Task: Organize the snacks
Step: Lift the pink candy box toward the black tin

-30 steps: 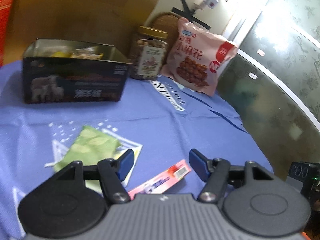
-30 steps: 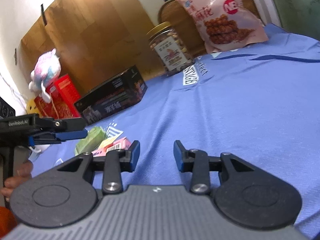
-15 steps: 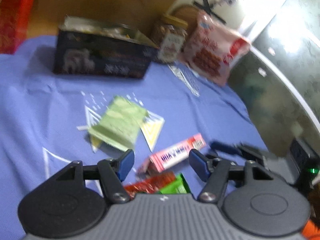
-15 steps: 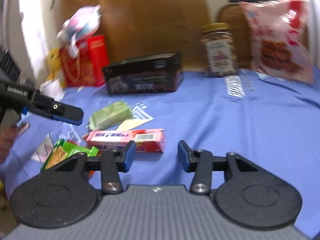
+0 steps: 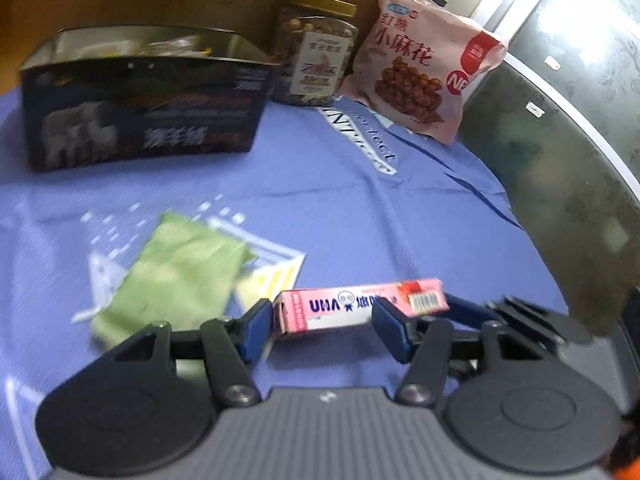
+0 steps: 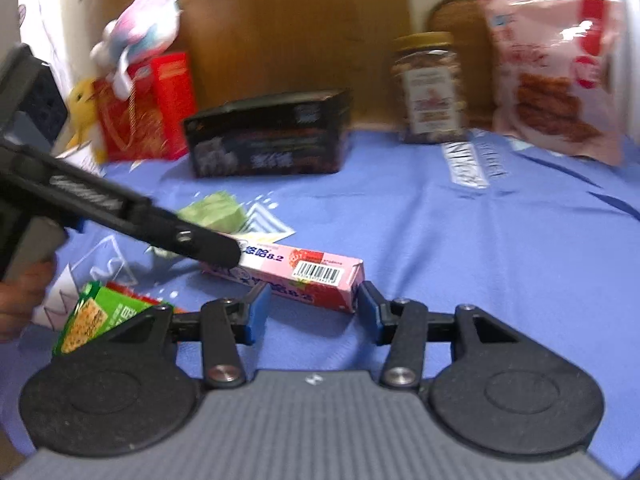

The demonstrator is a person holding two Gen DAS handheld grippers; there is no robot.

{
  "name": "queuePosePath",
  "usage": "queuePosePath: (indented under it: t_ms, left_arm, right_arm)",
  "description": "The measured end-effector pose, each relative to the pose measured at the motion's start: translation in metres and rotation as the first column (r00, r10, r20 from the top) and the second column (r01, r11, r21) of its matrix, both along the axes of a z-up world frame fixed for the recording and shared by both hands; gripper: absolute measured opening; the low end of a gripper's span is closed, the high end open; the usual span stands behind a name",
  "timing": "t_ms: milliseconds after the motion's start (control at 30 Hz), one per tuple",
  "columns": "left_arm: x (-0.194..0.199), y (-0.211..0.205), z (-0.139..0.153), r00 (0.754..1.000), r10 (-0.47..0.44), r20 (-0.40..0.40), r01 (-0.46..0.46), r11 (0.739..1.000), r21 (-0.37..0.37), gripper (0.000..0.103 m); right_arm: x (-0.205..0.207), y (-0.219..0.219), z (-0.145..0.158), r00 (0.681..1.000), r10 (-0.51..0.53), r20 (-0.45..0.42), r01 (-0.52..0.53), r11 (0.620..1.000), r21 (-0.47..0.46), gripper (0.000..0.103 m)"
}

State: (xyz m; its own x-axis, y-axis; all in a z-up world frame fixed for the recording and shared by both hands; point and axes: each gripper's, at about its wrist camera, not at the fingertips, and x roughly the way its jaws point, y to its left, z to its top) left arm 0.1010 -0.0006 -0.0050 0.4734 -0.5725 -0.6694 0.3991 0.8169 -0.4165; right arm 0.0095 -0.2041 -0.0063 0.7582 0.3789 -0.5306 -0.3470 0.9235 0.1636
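A pink candy box (image 5: pixel 328 308) lies flat on the blue cloth (image 5: pixel 340 200). My left gripper (image 5: pixel 322 322) hovers just over it with its jaws closing. The left pad sits by the box's left end, the right finger crosses in front of it, and no squeeze shows. In the right wrist view the same box (image 6: pixel 316 270) has its barcode end between the fingers of my right gripper (image 6: pixel 313 304). Those jaws are opening and clear of the box. A left finger (image 6: pixel 200 242) reaches in over the box's far end.
A pale green packet (image 5: pixel 180 276) lies left of the box, and a green cracker pack (image 6: pixel 88 316) is nearer. At the back stand an open dark box (image 5: pixel 140 116), a nut jar (image 5: pixel 316 52) and a pink bag (image 5: pixel 424 60). The table edge (image 5: pixel 532 240) curves along the right.
The left gripper has come down and in over the pink box. The right gripper has rolled level and its jaws have widened around the box's barcode end.
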Motion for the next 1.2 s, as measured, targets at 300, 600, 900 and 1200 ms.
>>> queuePosePath:
  t_ms: [300, 600, 900, 1200]
  left_arm:
    - [0.007, -0.005, 0.007, 0.999, -0.011, 0.032, 0.012, 1.000, -0.026, 0.059]
    - [0.006, -0.003, 0.023, 0.996, -0.005, 0.091, 0.005, 1.000, -0.003, 0.051]
    - [0.058, 0.059, 0.101, 0.921, 0.212, 0.326, -0.206, 0.977, -0.055, 0.062]
    - [0.063, 0.092, 0.073, 0.926, 0.276, 0.255, -0.267, 0.961, -0.071, 0.063]
  right_arm:
    - [0.000, -0.013, -0.006, 0.999, -0.039, -0.013, 0.039, 0.999, -0.010, 0.052]
    - [0.006, -0.003, 0.013, 0.996, -0.063, 0.056, 0.063, 0.998, -0.007, 0.050]
    - [0.136, 0.040, 0.074, 0.990, 0.037, 0.139, -0.053, 0.992, 0.114, 0.052]
    - [0.146, 0.034, 0.059, 0.996, 0.076, 0.037, -0.083, 0.974, 0.212, 0.052]
